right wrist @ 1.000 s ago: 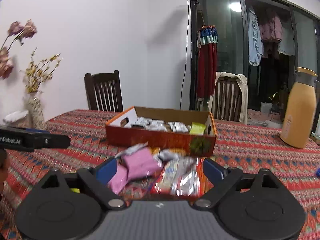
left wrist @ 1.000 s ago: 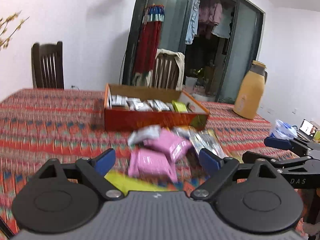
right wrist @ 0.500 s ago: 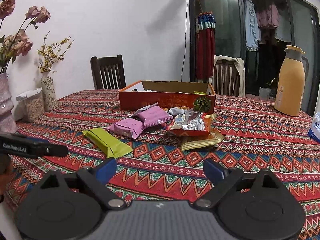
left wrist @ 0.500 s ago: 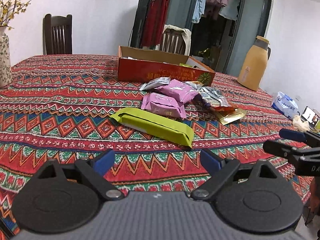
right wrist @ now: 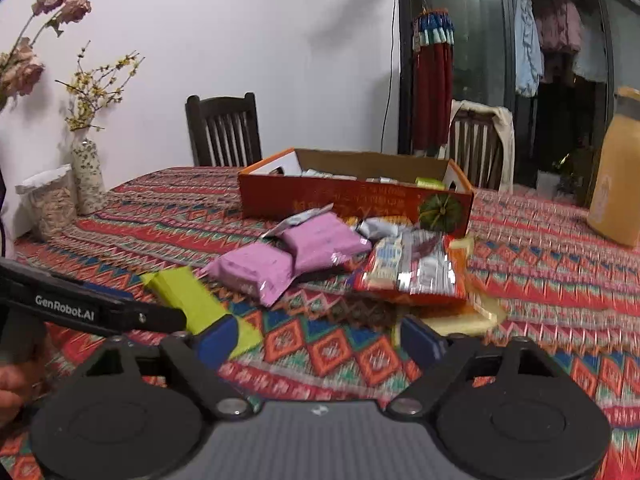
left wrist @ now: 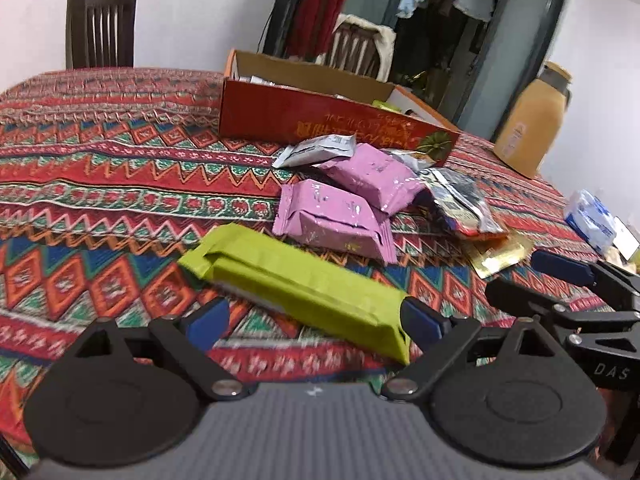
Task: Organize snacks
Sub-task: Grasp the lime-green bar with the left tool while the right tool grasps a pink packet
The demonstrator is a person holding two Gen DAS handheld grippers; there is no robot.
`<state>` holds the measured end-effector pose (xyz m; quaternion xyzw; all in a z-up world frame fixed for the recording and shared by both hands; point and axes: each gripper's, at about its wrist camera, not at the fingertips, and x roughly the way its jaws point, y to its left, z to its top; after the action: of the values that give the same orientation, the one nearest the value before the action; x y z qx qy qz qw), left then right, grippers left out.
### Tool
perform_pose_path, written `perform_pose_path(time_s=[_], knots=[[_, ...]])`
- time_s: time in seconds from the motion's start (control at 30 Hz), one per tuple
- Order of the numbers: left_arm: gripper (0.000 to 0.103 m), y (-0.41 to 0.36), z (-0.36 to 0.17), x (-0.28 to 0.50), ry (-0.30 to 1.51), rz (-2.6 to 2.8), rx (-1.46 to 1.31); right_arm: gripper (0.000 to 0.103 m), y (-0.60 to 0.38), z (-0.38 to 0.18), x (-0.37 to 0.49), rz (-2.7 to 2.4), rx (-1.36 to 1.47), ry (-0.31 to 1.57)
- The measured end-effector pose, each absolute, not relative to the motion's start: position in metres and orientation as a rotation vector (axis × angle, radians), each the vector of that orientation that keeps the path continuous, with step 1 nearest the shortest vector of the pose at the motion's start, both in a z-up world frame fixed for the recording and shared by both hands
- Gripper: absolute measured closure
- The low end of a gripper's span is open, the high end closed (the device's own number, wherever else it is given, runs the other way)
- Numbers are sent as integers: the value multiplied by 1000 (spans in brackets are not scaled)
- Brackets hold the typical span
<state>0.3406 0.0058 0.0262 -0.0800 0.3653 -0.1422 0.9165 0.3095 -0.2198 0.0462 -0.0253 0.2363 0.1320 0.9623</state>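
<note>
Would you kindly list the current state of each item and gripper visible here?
left gripper: open, holding nothing, just in front of the green packet.
right gripper: jaws closing, nothing between them.
green packet: sealed, flat on the tablecloth.
pink packets: two, sealed, overlapping, outside the box.
red box: open-topped, some snacks inside.
silver-and-red packet: lying on the cloth.
yellow jug: upright.
</note>
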Motion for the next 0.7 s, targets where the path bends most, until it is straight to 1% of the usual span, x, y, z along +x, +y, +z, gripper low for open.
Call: perform_pose_path(time_s=[0.07, 0.17, 0.23, 0.27, 0.3, 0.33, 0.37, 0.4, 0.43, 0.47, 0.5, 0.7], knots=[[5, -2, 25, 353, 753, -275, -161, 20, -220, 48, 320, 251, -30, 467], [4, -14, 23, 370, 750, -241, -147, 20, -223, 50, 331, 262, -9, 463], [5, -23, 20, 378, 734, -212, -111, 20, -225, 50, 336, 274, -13, 464], [7, -26, 19, 379, 725, -197, -91, 20, -225, 50, 338, 283, -16, 465], [18, -28, 18, 378, 713, -182, -72, 20, -226, 51, 341, 286, -24, 463], [26, -30, 17, 376, 701, -174, -50, 20, -227, 53, 344, 284, -31, 458], [42, -31, 17, 374, 688, -164, -21, 20, -227, 54, 346, 284, -36, 454], [50, -29, 18, 372, 680, -166, -15, 20, -229, 56, 349, 287, -36, 453], [54, -26, 18, 370, 680, -173, -24, 20, -230, 57, 352, 295, -36, 456], [61, -23, 18, 369, 682, -182, -31, 20, -230, 59, 356, 304, -36, 459], [64, -18, 19, 366, 683, -193, -38, 20, -229, 61, 361, 316, -39, 461], [68, 26, 24, 351, 680, -169, -43, 21, -195, 64, 389, 455, -80, 455]])
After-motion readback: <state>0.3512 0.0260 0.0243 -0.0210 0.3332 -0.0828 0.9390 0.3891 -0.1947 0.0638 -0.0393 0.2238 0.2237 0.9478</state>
